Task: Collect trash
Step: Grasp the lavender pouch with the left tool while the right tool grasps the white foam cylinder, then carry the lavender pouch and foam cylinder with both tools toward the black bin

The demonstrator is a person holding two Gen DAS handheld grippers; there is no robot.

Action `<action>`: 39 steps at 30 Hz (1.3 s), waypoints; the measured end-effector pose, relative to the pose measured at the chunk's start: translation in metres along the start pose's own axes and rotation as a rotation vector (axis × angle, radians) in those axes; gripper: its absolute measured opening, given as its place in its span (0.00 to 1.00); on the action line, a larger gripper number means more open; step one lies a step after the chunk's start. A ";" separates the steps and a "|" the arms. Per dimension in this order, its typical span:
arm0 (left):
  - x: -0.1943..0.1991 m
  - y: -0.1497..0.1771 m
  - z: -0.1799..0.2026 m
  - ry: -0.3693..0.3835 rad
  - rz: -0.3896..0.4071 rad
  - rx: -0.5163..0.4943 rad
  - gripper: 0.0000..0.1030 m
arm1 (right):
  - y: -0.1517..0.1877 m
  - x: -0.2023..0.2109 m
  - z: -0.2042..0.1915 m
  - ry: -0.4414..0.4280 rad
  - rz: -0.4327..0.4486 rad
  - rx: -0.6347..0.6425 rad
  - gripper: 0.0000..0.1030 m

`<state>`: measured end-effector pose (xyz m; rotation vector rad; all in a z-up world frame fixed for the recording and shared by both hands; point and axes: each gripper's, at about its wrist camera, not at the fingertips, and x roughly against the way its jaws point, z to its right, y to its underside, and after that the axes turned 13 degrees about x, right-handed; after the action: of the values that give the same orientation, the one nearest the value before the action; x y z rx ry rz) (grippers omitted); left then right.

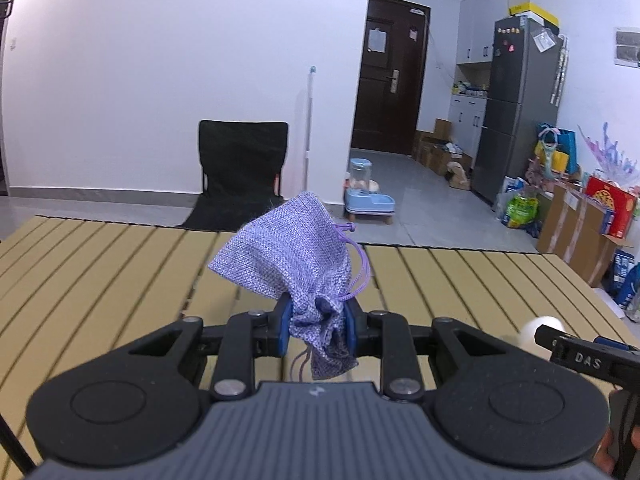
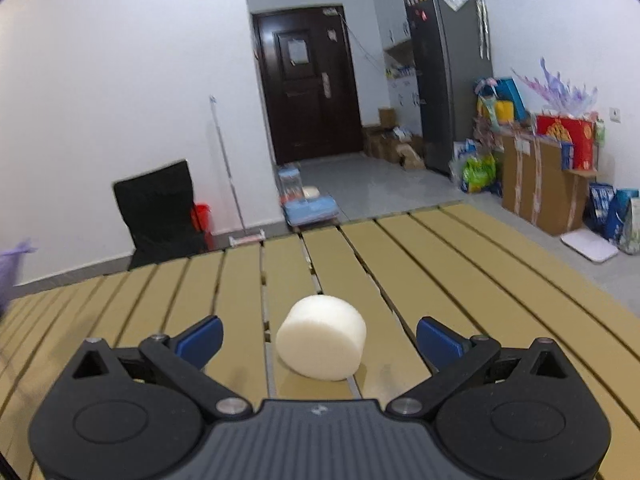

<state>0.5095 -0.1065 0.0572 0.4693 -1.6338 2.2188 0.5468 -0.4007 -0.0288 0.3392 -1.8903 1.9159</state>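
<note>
My left gripper [image 1: 318, 326] is shut on the neck of a purple woven drawstring pouch [image 1: 288, 252] and holds it above the slatted table [image 1: 100, 272]; the pouch's body stands up beyond the fingers. My right gripper [image 2: 320, 340] is open, its blue pads on either side of a white foam cylinder [image 2: 322, 338] that lies on its side on the table [image 2: 460, 280]. The pads do not touch it. In the left wrist view the cylinder [image 1: 538, 330] and the right gripper's finger [image 1: 588, 358] show at the lower right. The pouch's edge [image 2: 12, 268] shows at the far left of the right wrist view.
The table's far edge [image 1: 440, 246] lies ahead. Beyond it on the floor stand a black folding chair [image 1: 242, 172], a blue pet feeder [image 1: 368, 196], a grey fridge [image 1: 516, 108] and cardboard boxes with bags [image 1: 580, 224] at the right wall.
</note>
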 end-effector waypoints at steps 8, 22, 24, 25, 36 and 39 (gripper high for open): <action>-0.010 -0.006 -0.021 -0.035 -0.006 0.016 0.25 | -0.002 -0.055 -0.001 0.045 -0.099 -0.041 0.84; 0.006 -0.011 -0.041 -0.060 -0.026 0.059 0.25 | 0.014 -0.033 0.017 -0.066 -0.078 -0.164 0.53; 0.013 -0.013 -0.043 -0.058 -0.023 0.062 0.25 | 0.013 -0.022 0.015 -0.076 -0.069 -0.153 0.53; 0.018 -0.013 -0.043 -0.058 -0.022 0.064 0.25 | 0.013 -0.016 0.013 -0.081 -0.063 -0.146 0.53; 0.076 -0.016 -0.045 -0.066 -0.011 0.072 0.25 | 0.007 0.057 -0.004 -0.151 -0.023 -0.099 0.52; 0.095 -0.014 -0.048 -0.065 -0.013 0.073 0.25 | 0.009 0.080 -0.010 -0.172 -0.013 -0.088 0.52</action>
<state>0.4292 -0.0491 0.0985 0.5752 -1.5810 2.2822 0.4733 -0.3801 -0.0003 0.5019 -2.0694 1.8399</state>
